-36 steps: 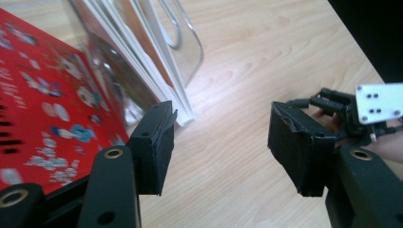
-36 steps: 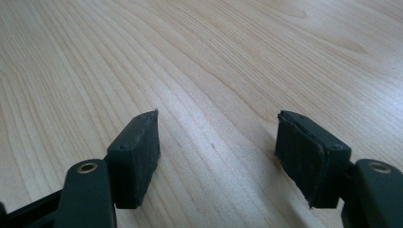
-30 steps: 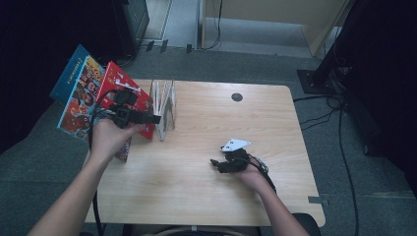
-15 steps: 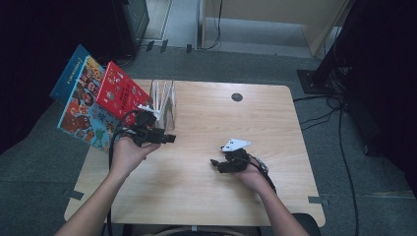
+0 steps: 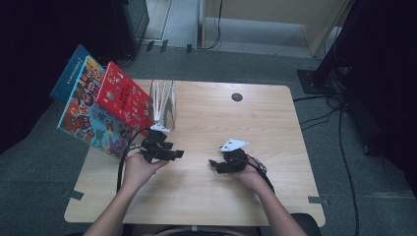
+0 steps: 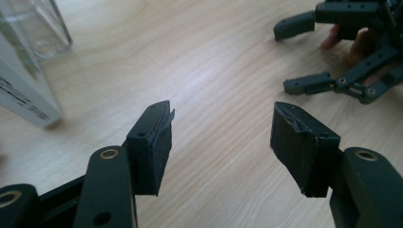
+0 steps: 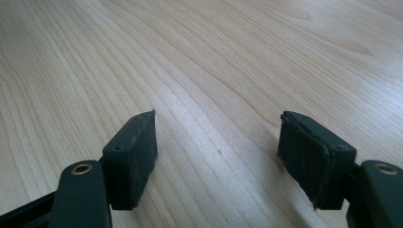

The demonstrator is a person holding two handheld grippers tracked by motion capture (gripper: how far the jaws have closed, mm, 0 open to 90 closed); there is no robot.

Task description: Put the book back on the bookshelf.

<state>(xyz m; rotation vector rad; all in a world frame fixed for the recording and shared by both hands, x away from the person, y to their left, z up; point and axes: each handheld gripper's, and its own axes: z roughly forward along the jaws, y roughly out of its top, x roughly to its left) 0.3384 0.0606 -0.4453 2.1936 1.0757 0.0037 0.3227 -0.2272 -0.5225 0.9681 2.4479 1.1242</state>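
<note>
- Left gripper [image 5: 169, 153] low over the table [image 5: 206, 196], jaws spread wide, nothing between the pads; bare wood shows in the gap in the left gripper view.
- Right gripper [image 5: 216, 164] rests near the table's middle, jaws likewise spread and empty.
- 2 picture books, a red book [image 5: 120, 96] and a blue book [image 5: 86, 113], lean out over the table's left edge against the clear rack [image 5: 164, 101], just beyond the left gripper.
- Judgement: books look placed; the hand is clear of them.
- To do it well: keep the left jaws apart and well off the book corner and rack foot, since a nudge could tip the leaning pair off the edge.
- Settle both grippers level on open wood, apart from each other.
</note>
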